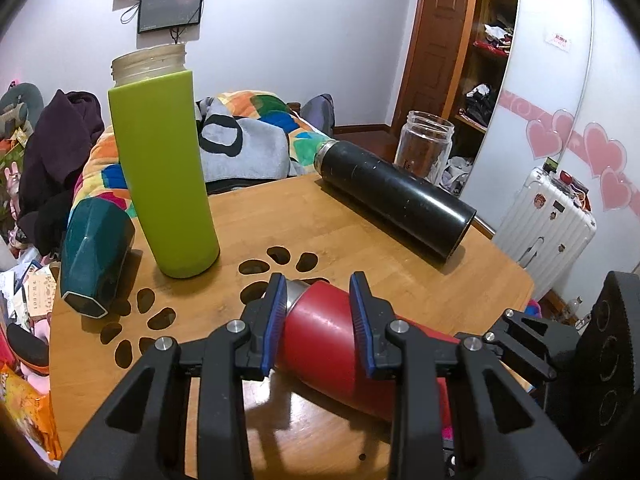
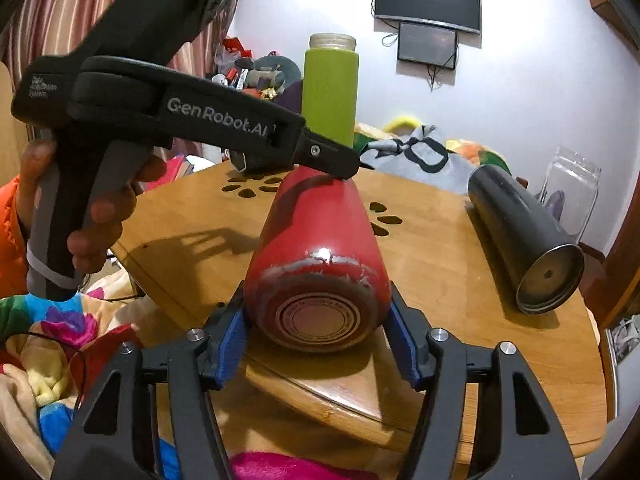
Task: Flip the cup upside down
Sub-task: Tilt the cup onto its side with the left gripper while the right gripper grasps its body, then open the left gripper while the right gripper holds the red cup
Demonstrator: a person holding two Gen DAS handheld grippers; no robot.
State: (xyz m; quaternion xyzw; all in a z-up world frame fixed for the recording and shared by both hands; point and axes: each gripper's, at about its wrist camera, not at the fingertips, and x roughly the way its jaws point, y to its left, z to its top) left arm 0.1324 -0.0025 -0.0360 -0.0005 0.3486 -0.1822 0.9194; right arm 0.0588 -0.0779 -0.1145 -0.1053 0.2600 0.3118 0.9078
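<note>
A red metal cup (image 1: 320, 332) lies on its side on the wooden table (image 1: 360, 240). My left gripper (image 1: 320, 300) has its blue pads on both sides of the cup's upper part, near the steel rim. In the right wrist view the red cup (image 2: 316, 256) points its base at the camera. My right gripper (image 2: 316, 336) has a pad on each side of the base end. The left gripper (image 2: 332, 160) shows there from the side, on the cup's far end.
A green bottle (image 1: 164, 176) stands upright at the back left. A dark teal cup (image 1: 96, 256) lies at the left edge. A black flask (image 1: 396, 196) lies on its side at the right, with a clear glass jar (image 1: 424, 144) behind it. Bedding surrounds the table.
</note>
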